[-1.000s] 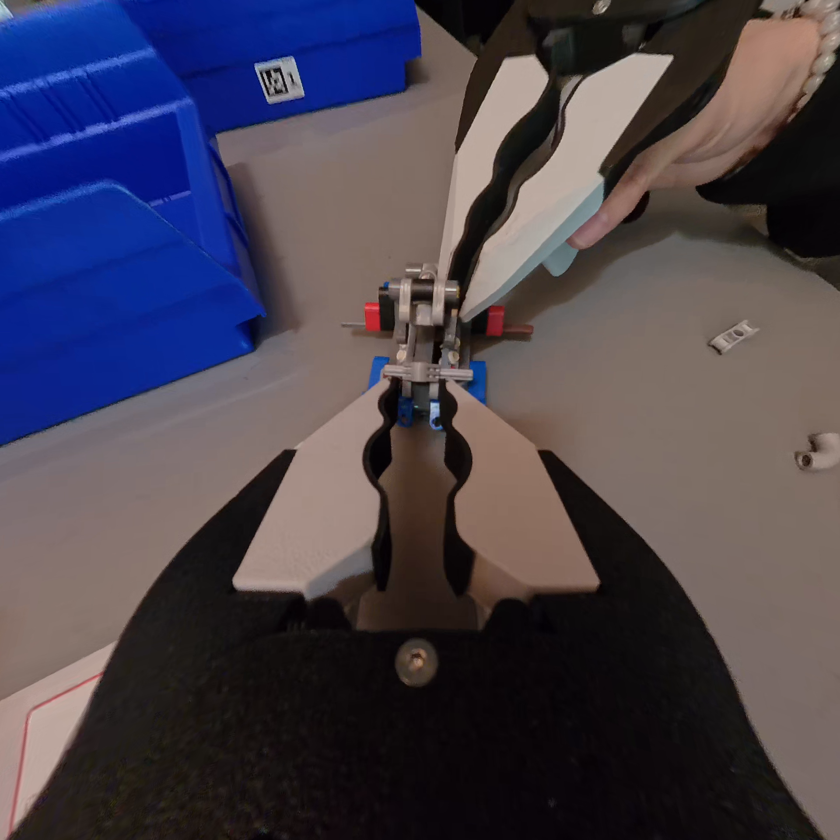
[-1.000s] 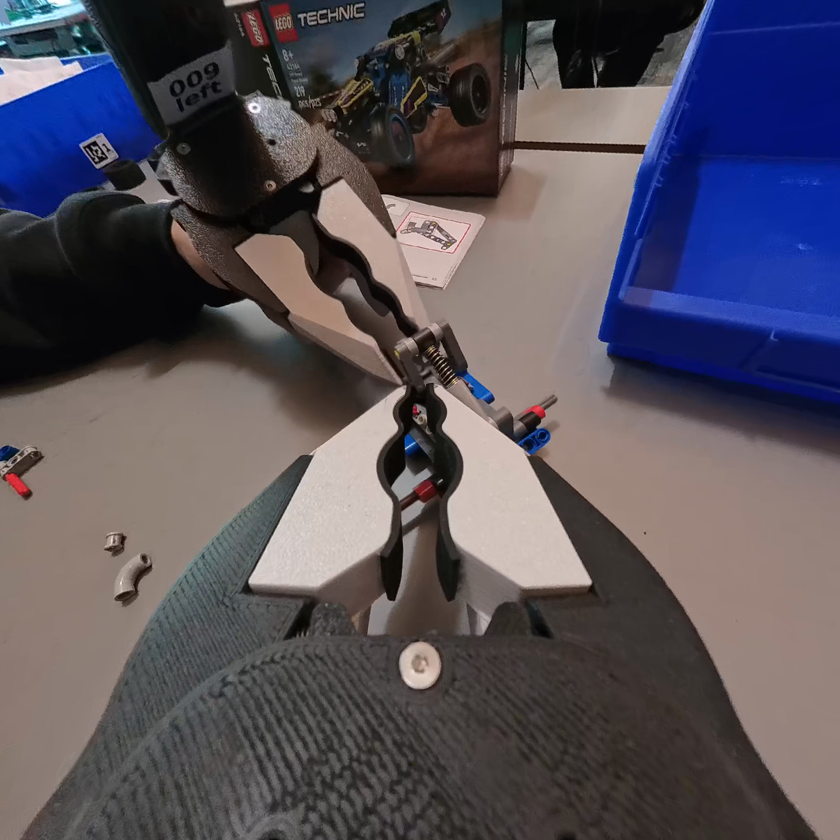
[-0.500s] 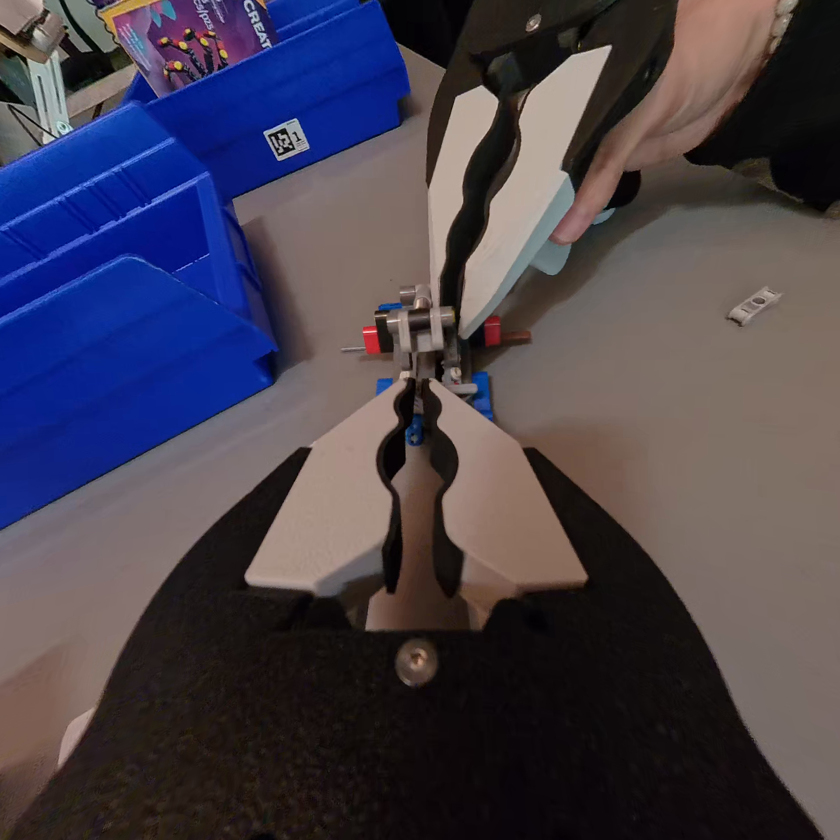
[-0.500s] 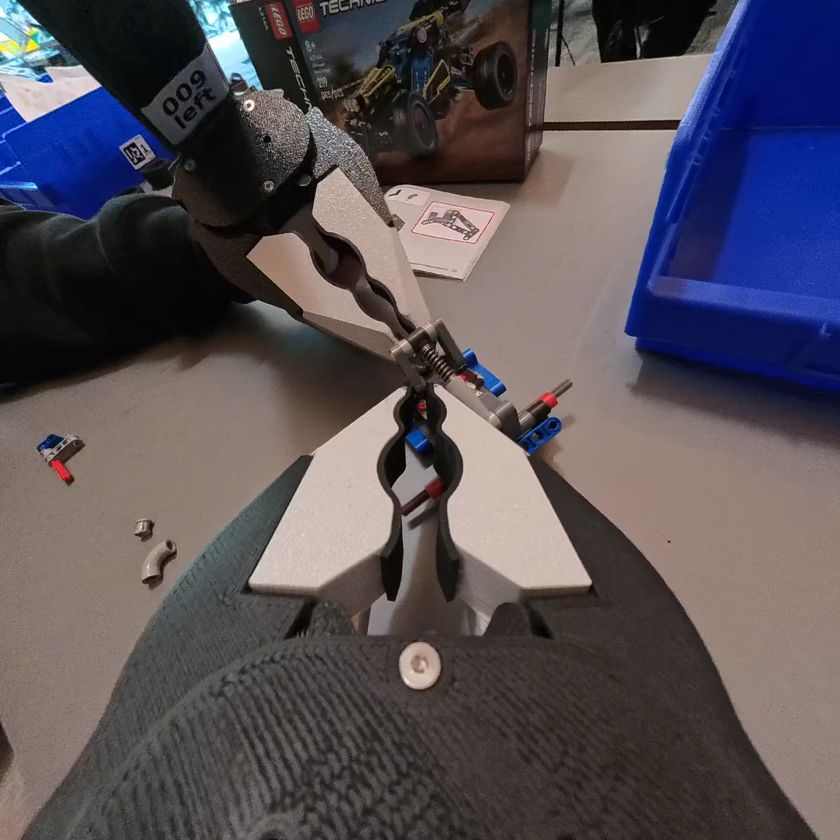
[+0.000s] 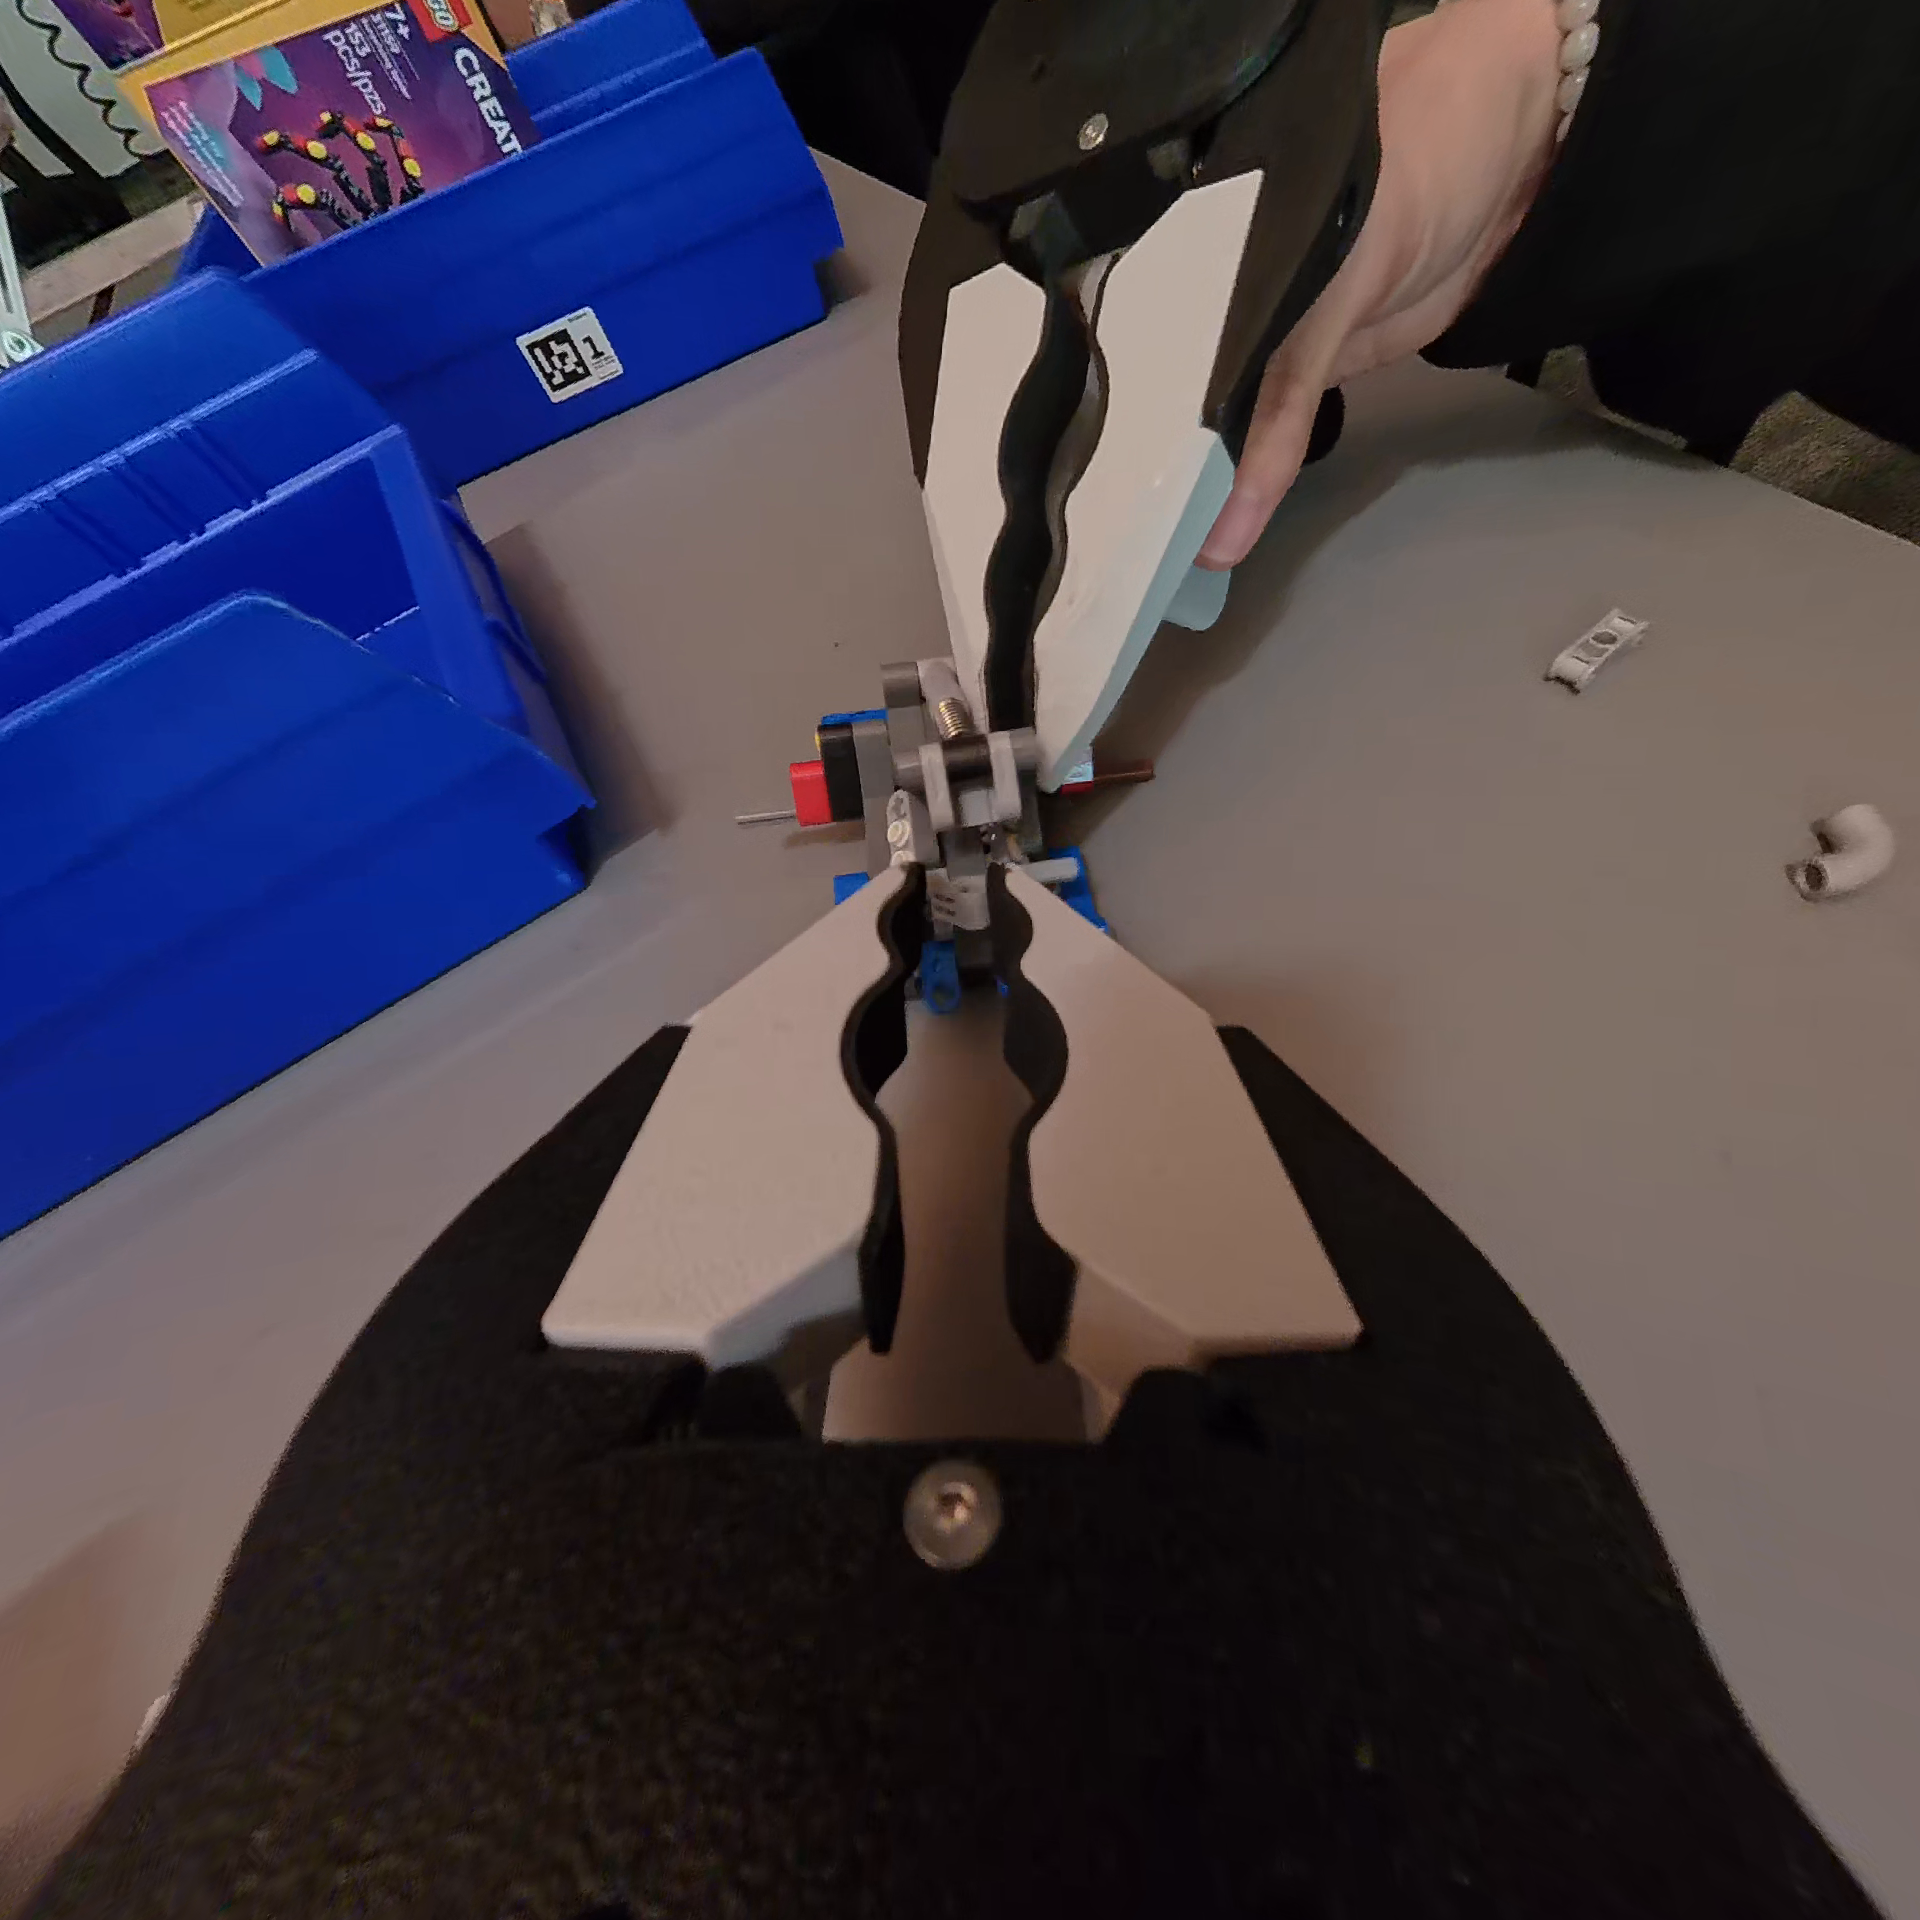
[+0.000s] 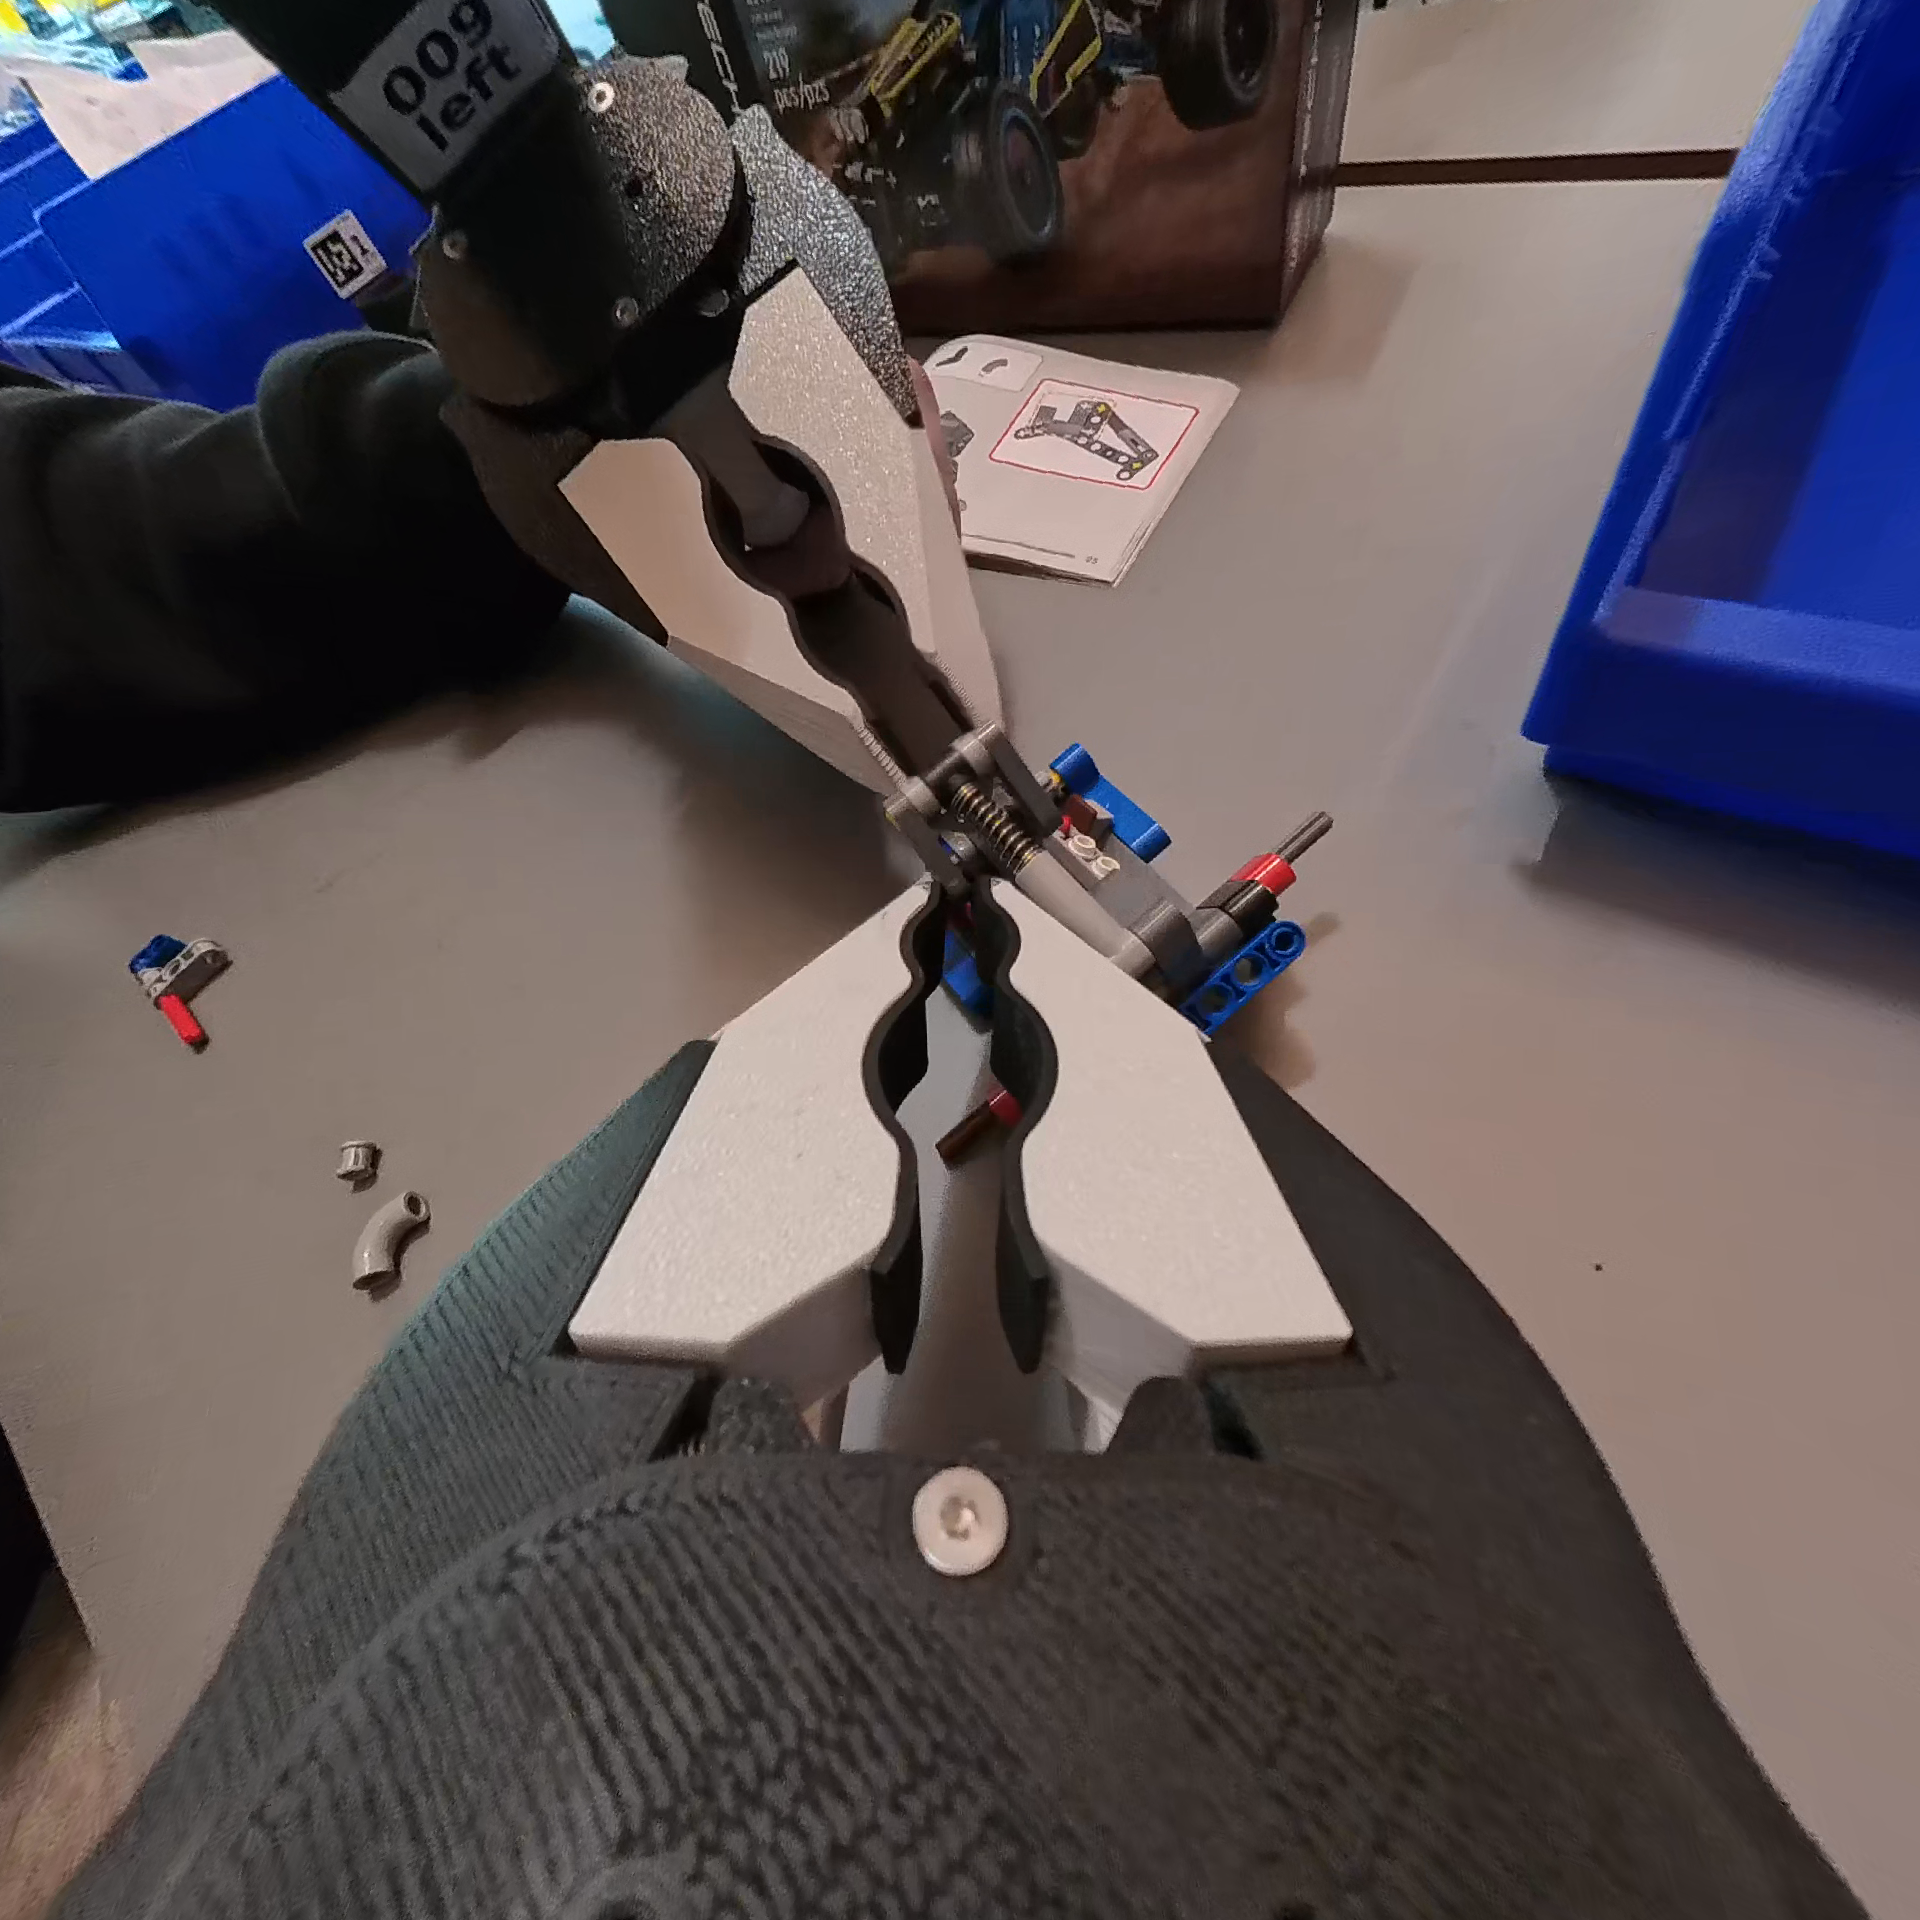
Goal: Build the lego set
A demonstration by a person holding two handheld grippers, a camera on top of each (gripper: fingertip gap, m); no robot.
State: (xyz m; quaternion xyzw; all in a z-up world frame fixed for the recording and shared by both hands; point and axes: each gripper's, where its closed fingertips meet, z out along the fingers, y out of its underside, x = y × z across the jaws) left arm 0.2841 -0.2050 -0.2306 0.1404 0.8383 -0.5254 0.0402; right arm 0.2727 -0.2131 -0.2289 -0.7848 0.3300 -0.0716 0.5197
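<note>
A grey tabletop point(image 6: 520, 935) is flanked by blue plastic storage bins point(image 5: 260, 831), with a printed toy box point(image 6: 1091, 156) and a folded instruction leaflet point(image 6: 1081, 457) at the back. At its centre sits a small grey, blue and red brick-built assembly with a metal spring point(image 6: 1049, 842). The left gripper point(image 5: 956, 894) is pinched on a grey part at the assembly's near end. The right gripper point(image 6: 961, 904) is pressed nearly together on a thin part of it. 2 loose grey pieces point(image 5: 1839, 852) lie well apart.

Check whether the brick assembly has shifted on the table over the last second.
No. In the left wrist view the brick assembly keeps the same spot beside the blue bin's front corner.
</note>
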